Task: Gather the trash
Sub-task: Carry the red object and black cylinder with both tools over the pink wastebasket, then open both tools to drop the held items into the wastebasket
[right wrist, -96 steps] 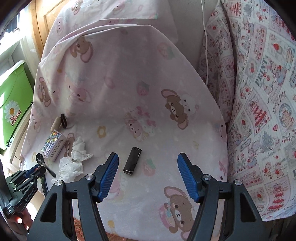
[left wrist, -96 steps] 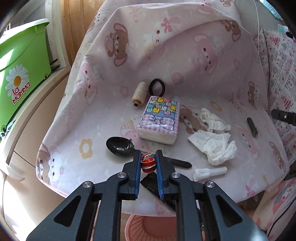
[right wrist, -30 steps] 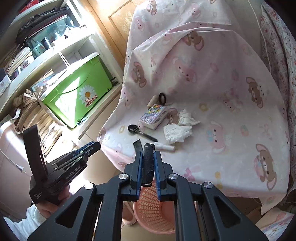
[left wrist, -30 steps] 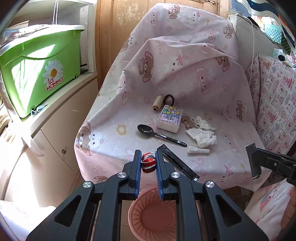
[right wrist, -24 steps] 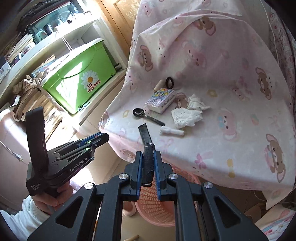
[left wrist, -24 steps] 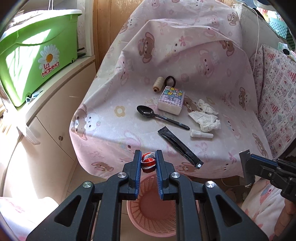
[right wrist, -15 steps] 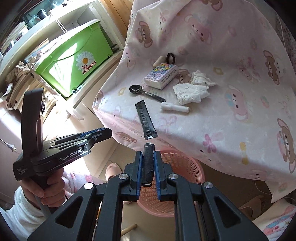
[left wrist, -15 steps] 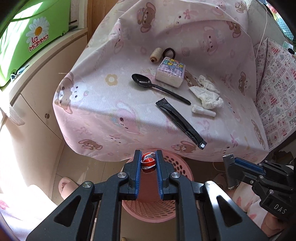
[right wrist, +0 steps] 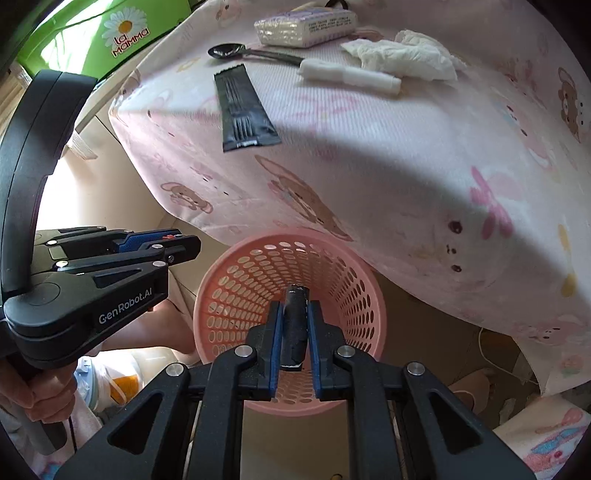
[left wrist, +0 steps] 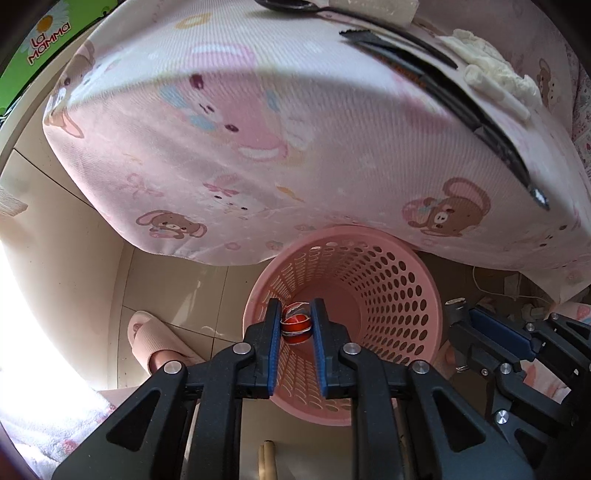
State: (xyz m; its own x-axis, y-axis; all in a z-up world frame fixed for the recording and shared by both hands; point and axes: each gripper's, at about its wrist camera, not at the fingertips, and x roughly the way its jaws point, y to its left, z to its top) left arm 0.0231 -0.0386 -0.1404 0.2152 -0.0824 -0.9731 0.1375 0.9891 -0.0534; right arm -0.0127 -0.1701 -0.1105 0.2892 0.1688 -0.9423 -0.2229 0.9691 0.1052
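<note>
My left gripper (left wrist: 295, 317) is shut on a small red and silver wrapper (left wrist: 296, 325) and holds it over the mouth of the pink perforated basket (left wrist: 399, 295) on the floor. My right gripper (right wrist: 294, 314) is shut on a dark cylindrical battery (right wrist: 294, 325) and holds it over the same basket (right wrist: 236, 280). On the pink bear-print table remain a black sachet (right wrist: 242, 107), crumpled white tissues (right wrist: 402, 55) and a white tube (right wrist: 351, 75). Each gripper shows in the other's view, the left (right wrist: 181, 247) and the right (left wrist: 458, 314).
A black spoon (right wrist: 251, 51) and a tissue pack (right wrist: 306, 27) lie on the table (right wrist: 406, 155). A green bin (right wrist: 125, 29) stands at the left. A pink slipper (left wrist: 155, 343) is on the tiled floor beside the basket. The tablecloth hangs over the basket's far rim.
Both grippers have come down from table height to just above the basket, each still holding its item. The basket now fills the lower middle of both views.
</note>
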